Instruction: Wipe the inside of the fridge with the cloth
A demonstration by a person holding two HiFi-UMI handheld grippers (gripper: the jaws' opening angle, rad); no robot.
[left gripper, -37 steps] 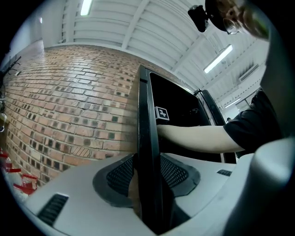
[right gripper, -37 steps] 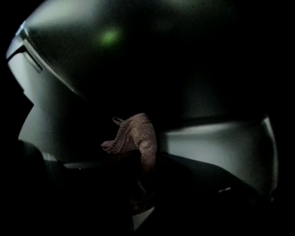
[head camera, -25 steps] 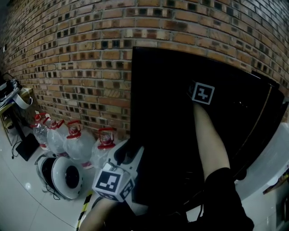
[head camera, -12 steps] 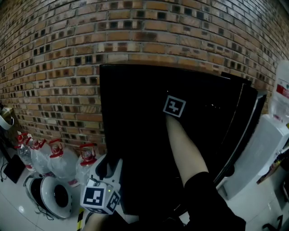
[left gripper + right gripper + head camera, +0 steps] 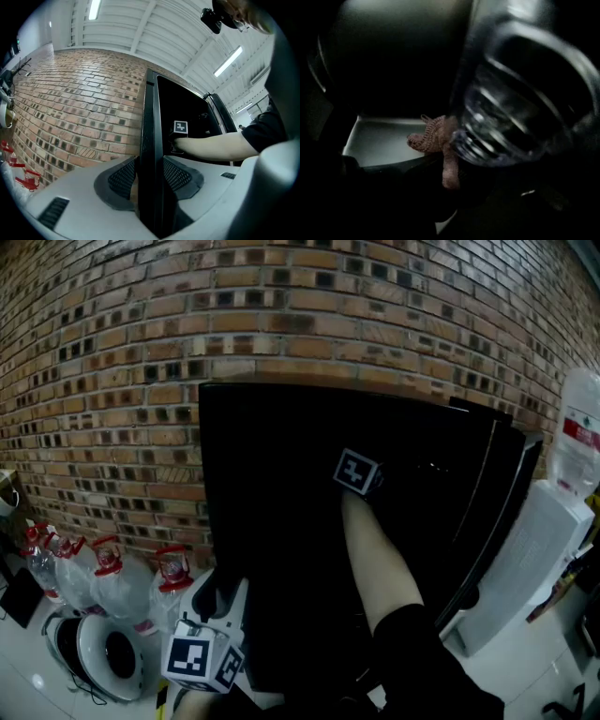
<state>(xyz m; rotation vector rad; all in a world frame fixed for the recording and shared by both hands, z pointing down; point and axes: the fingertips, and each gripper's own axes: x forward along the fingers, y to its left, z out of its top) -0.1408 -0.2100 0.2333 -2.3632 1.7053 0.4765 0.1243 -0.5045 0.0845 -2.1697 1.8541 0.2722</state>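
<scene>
The black fridge point(image 5: 281, 521) stands open against the brick wall. My left gripper point(image 5: 228, 594) is shut on the edge of the fridge door point(image 5: 151, 140), one pad on each side of it. My right arm reaches into the dark interior, where only that gripper's marker cube point(image 5: 357, 472) shows in the head view. In the right gripper view my right gripper point(image 5: 443, 152) is shut on a brownish knitted cloth point(image 5: 433, 136), which hangs over the front edge of a pale shelf point(image 5: 379, 140). A clear plastic bottle point(image 5: 520, 108) looms close on the right.
Several water jugs with red caps point(image 5: 108, 573) and a round white appliance point(image 5: 98, 657) sit on the floor left of the fridge. A white water dispenser point(image 5: 530, 563) with a bottle point(image 5: 581, 423) on top stands right of the fridge. A brick wall point(image 5: 141, 352) rises behind.
The head view has swung right, bringing the water dispenser into sight. My right gripper's cube has turned and shifted a little lower inside the fridge. My left gripper stays on the door edge.
</scene>
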